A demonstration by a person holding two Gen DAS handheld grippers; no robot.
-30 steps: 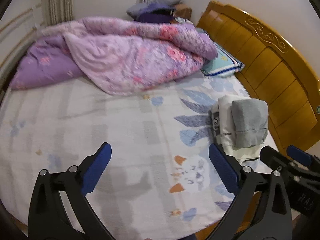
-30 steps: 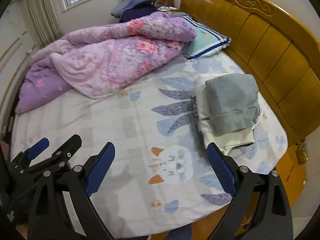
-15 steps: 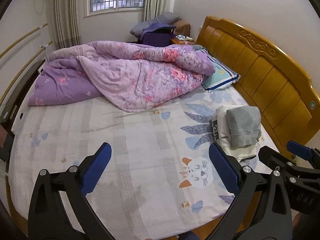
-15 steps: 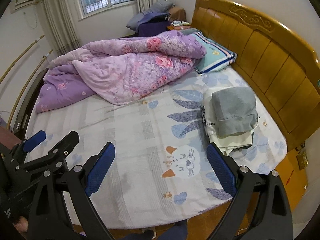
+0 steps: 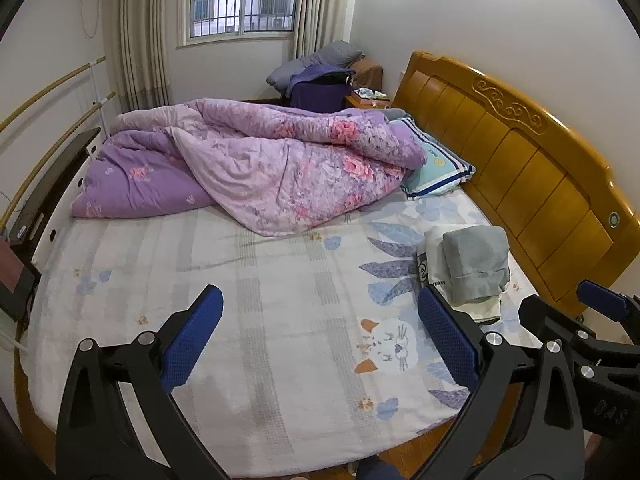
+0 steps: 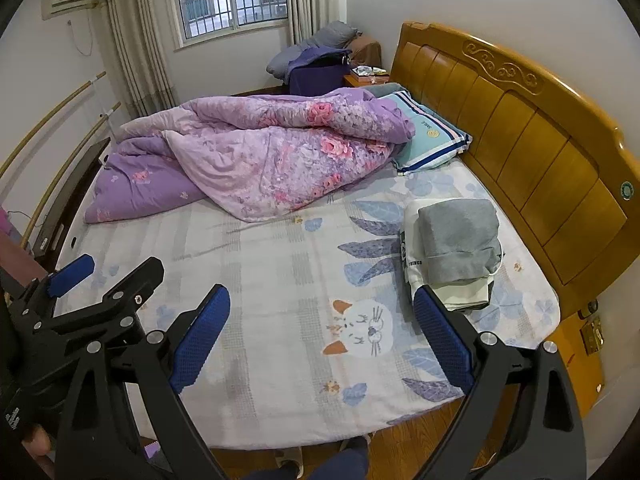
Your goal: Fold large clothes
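Observation:
A folded grey garment [image 5: 476, 266] [image 6: 460, 242] lies on top of a folded white garment [image 5: 432, 260] [image 6: 412, 240] on the bed, near the wooden headboard [image 5: 532, 184] [image 6: 532, 148]. My left gripper [image 5: 316, 336] is open and empty, held above the near part of the bed. My right gripper [image 6: 320, 336] is open and empty, also held above the near part of the bed, left of the stack. The left gripper also shows in the right wrist view [image 6: 96, 280], and the right gripper shows at the right edge of the left wrist view [image 5: 568, 312].
A crumpled purple floral quilt [image 5: 260, 168] [image 6: 256, 152] covers the far half of the bed [image 5: 280, 300]. A teal striped pillow [image 5: 436, 168] lies by the headboard. A nightstand [image 6: 366, 78] and piled dark cloth [image 6: 316, 64] stand beyond. A dark footboard [image 5: 52, 176] is at the left.
Both grippers have pulled back and up from the bed, so more of the room, window and floor shows. Both stayed open. The folded stack has not moved.

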